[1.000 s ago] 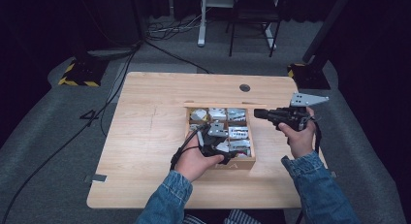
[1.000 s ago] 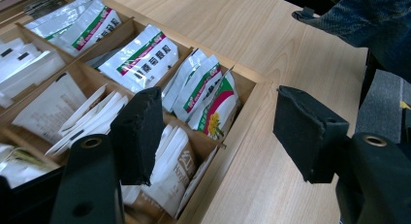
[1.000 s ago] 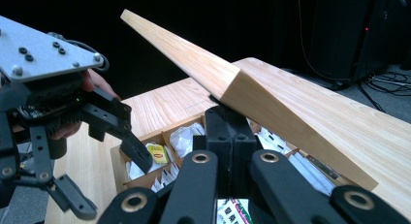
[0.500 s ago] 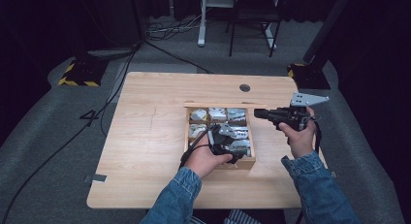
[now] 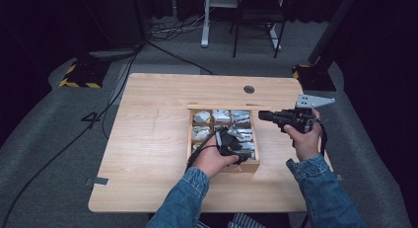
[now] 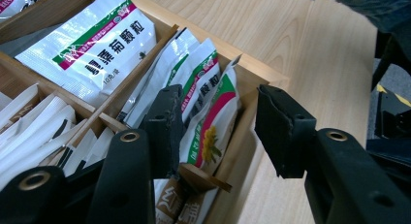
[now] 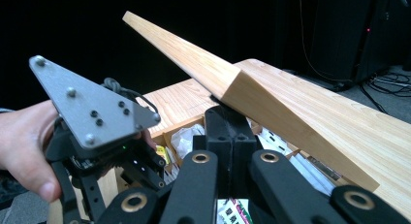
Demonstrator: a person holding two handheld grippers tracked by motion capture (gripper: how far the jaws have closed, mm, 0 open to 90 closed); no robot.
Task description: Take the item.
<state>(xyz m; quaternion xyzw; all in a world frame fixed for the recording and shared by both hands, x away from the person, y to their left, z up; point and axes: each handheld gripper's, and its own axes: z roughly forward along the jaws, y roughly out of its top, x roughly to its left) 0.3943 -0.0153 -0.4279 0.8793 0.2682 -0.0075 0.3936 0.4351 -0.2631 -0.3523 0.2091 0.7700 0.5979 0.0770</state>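
The left gripper (image 6: pixel 215 132) hangs released over white, green-striped foil sachets (image 6: pixel 208 112) in the compartmented wooden box (image 6: pixel 252 76): light, slippery, crushable; pinch the top edge. The right gripper (image 7: pixel 225 120) looks clenched on the box's wooden lid (image 7: pixel 271 95).

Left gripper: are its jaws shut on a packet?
No: in the left gripper view the left gripper is open, its jaws apart over the packets in the box, clamping none.

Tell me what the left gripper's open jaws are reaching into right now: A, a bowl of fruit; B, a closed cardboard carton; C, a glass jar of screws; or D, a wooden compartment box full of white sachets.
D: the left gripper has its jaws spread apart over a corner compartment of the wooden box, with green-and-pink printed sachets standing between them.
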